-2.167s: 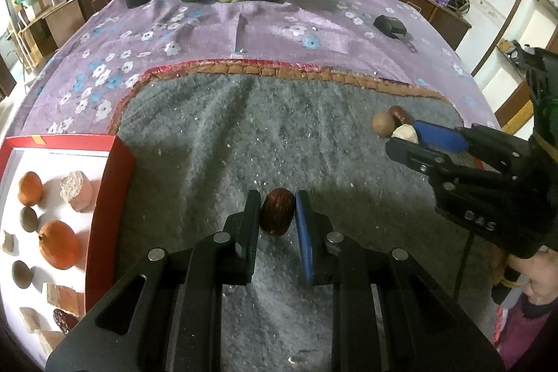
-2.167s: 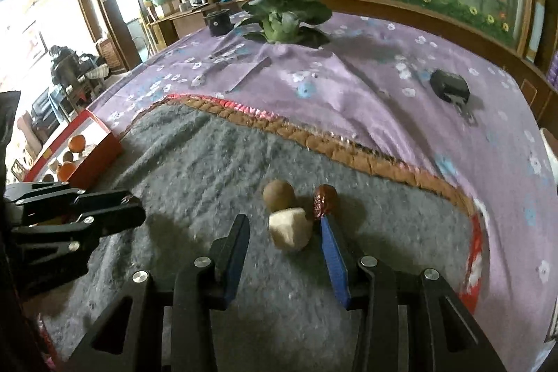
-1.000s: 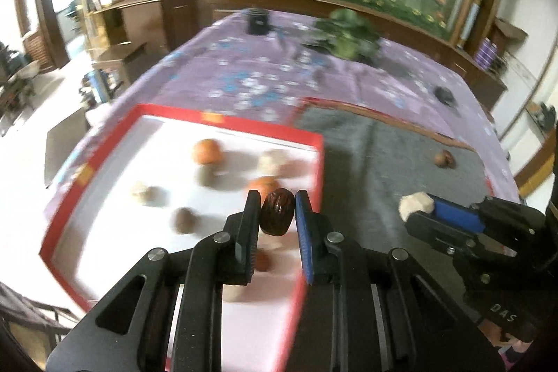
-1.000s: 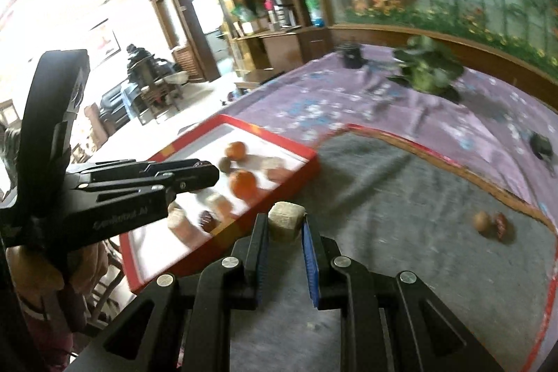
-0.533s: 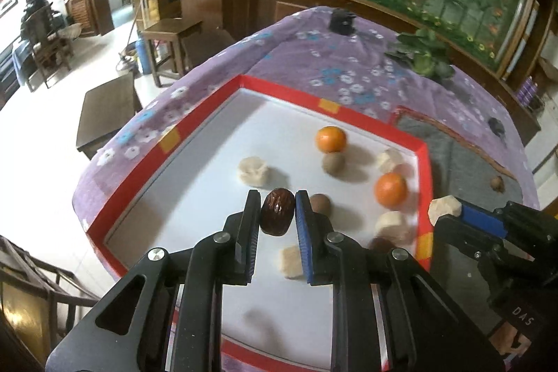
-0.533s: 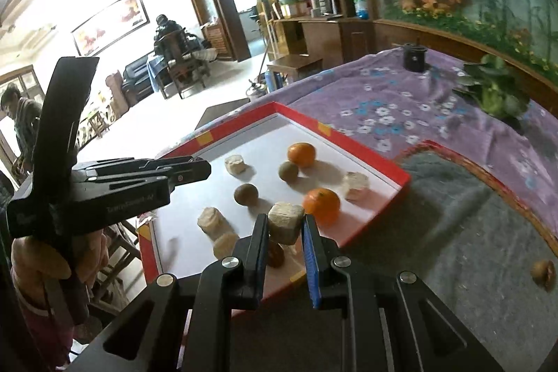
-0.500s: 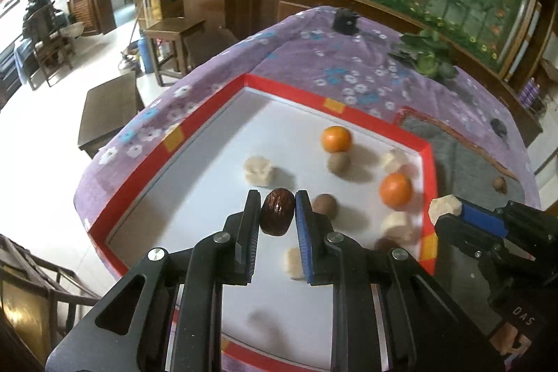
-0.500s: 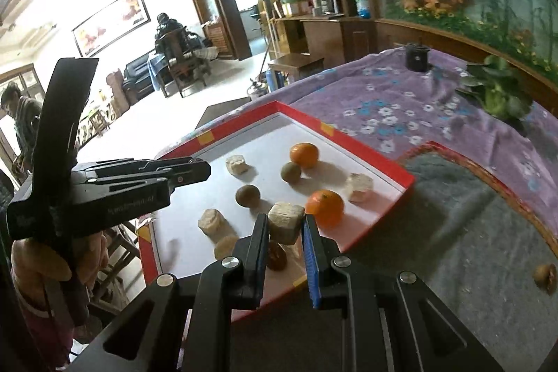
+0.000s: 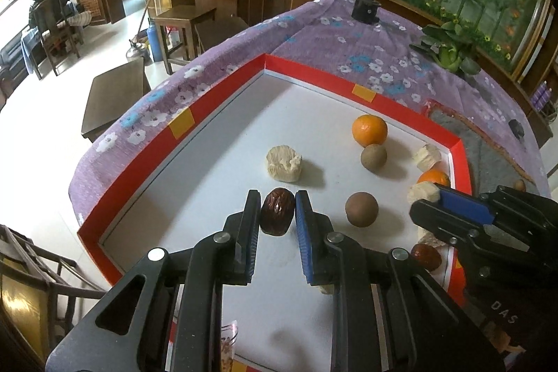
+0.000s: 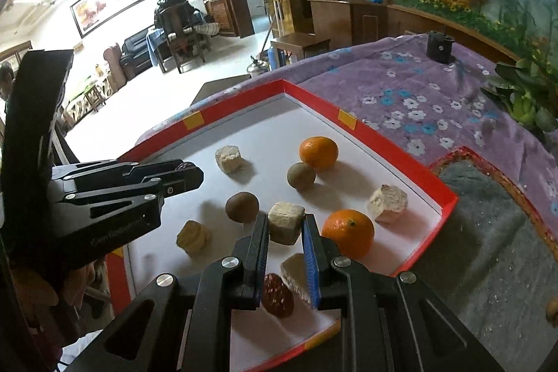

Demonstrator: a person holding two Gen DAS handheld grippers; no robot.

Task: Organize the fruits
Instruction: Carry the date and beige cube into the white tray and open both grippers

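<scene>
Left gripper (image 9: 278, 211) pinches wrinkled date (image 9: 277, 211); right gripper (image 10: 285, 225) crumbly, maybe cake cube (image 10: 285, 222)

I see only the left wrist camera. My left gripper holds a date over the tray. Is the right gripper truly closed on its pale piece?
Observer: Yes, the right gripper has both pads against the pale cube.
Operator: What lies below it?
Observer: A red date and a pale slab, close together on the tray.
Operator: Anything hidden under my left gripper?
Observer: A pale round piece lies beside the left gripper, which holds the dark date.
</scene>
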